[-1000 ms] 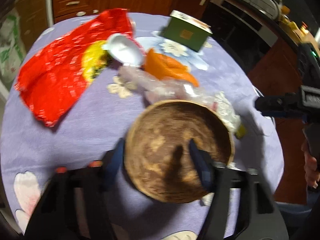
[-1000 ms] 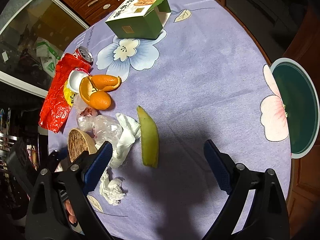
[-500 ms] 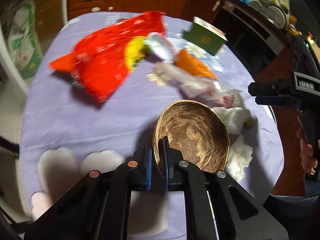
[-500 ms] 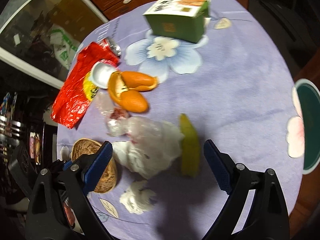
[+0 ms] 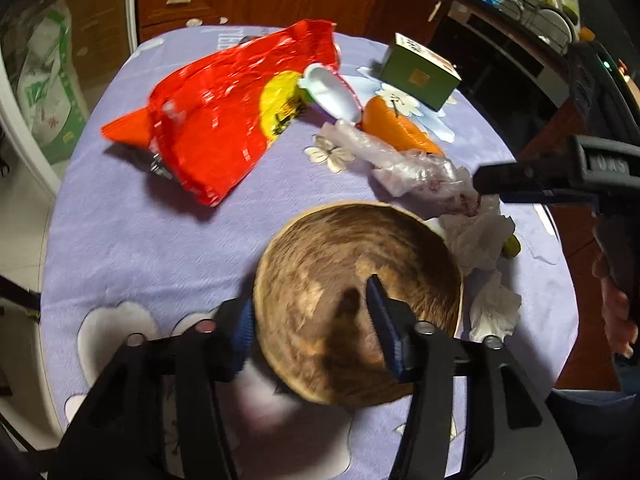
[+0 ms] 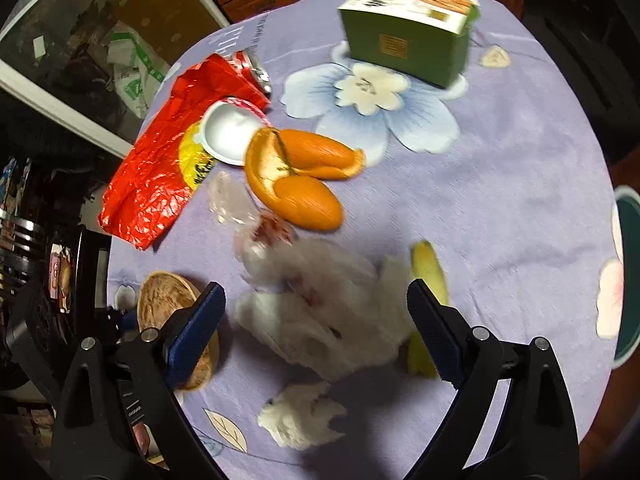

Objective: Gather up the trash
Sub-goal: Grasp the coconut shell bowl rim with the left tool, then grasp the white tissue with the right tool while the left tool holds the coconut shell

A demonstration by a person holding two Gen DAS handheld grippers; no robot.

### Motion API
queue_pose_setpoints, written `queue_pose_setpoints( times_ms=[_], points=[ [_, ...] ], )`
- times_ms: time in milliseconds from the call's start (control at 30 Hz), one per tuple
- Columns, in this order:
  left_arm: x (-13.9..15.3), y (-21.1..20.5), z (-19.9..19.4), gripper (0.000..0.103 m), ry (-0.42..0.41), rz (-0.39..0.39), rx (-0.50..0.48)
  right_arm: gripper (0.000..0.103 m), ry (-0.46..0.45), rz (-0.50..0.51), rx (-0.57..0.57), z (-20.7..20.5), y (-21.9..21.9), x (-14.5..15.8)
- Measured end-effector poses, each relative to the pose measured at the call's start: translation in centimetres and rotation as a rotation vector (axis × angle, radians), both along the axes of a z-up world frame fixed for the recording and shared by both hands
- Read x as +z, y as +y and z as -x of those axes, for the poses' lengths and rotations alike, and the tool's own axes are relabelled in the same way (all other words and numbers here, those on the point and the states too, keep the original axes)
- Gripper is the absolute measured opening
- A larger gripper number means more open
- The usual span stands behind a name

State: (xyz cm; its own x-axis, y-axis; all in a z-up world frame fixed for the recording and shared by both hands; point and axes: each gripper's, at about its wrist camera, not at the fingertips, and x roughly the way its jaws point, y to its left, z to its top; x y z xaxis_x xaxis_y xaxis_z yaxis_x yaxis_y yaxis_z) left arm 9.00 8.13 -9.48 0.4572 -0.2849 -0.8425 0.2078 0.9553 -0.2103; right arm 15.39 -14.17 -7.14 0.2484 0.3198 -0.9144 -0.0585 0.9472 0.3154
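While the left gripper (image 5: 312, 316) is opening, its jaws are straddling the near rim of the coconut shell bowl (image 5: 352, 280), one finger outside the wall, one inside, pads not pressing, so nothing is gripped. Right gripper (image 6: 316, 328) is hanging wide open over the crumpled white tissue (image 6: 332, 320), tissue sitting between the fingers but apart from both pads. Relative to the bowl: tissue is lying just beside its right edge, clear plastic wrap (image 5: 416, 172) is lying just behind it, orange peel (image 6: 296, 176) and red snack bag (image 5: 224, 108) are sitting farther back, green box (image 6: 408, 32) is standing at the far end of the purple tablecloth (image 5: 132, 240). Banana peel (image 6: 430, 268) is lying just beyond the tissue.
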Motion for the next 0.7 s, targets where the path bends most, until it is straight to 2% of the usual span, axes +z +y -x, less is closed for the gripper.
queue_pose_setpoints(
  times_ms=[67, 100, 133, 167, 267, 367, 467, 500, 533, 567, 700],
  points=[
    [-0.1, -0.4, 0.0, 0.054, -0.024, -0.018, -0.001, 0.088, 0.013, 0.002, -0.017, 0.8, -0.7, -0.4],
    [-0.1, -0.5, 0.1, 0.045, -0.034, -0.033, 0.006, 0.088, 0.022, 0.001, -0.031, 1.3, -1.2, -0.6],
    [-0.1, -0.5, 0.2, 0.023, -0.035, -0.037, 0.005, 0.088, 0.027, -0.004, -0.040, 1.6, -1.4, -0.7],
    [-0.2, -0.2, 0.2, 0.018, -0.019, -0.002, 0.002, 0.088, 0.031, -0.012, -0.052, 2.0, -1.7, -0.8],
    [0.0, 0.4, 0.7, 0.015, -0.016, 0.016, 0.004, 0.088, 0.038, -0.040, -0.076, 3.4, -1.8, -1.0],
    [0.1, 0.9, 1.4, 0.015, -0.010, 0.012, 0.002, 0.077, 0.060, -0.046, -0.067, 3.9, -1.2, -1.8],
    [0.1, 1.9, 2.0, 0.016, -0.001, 0.013, 0.020, 0.061, 0.042, -0.030, -0.076, 3.1, -0.3, -2.6],
    [0.1, 2.1, 2.2, 0.016, 0.002, 0.015, 0.027, 0.040, 0.036, -0.020, -0.074, 3.0, -0.1, -2.8],
    [0.1, 2.4, 2.4, 0.016, 0.004, 0.017, 0.034, 0.012, 0.039, -0.012, -0.074, 2.9, 0.1, -3.0],
    [0.0, 2.6, 2.6, 0.016, 0.004, 0.017, 0.038, 0.007, 0.044, -0.032, -0.073, 3.1, 0.2, -3.0],
    [0.0, 3.1, 3.3, 0.018, 0.005, 0.016, 0.039, 0.007, 0.003, -0.039, -0.026, 4.8, 0.9, -1.1]
  ],
)
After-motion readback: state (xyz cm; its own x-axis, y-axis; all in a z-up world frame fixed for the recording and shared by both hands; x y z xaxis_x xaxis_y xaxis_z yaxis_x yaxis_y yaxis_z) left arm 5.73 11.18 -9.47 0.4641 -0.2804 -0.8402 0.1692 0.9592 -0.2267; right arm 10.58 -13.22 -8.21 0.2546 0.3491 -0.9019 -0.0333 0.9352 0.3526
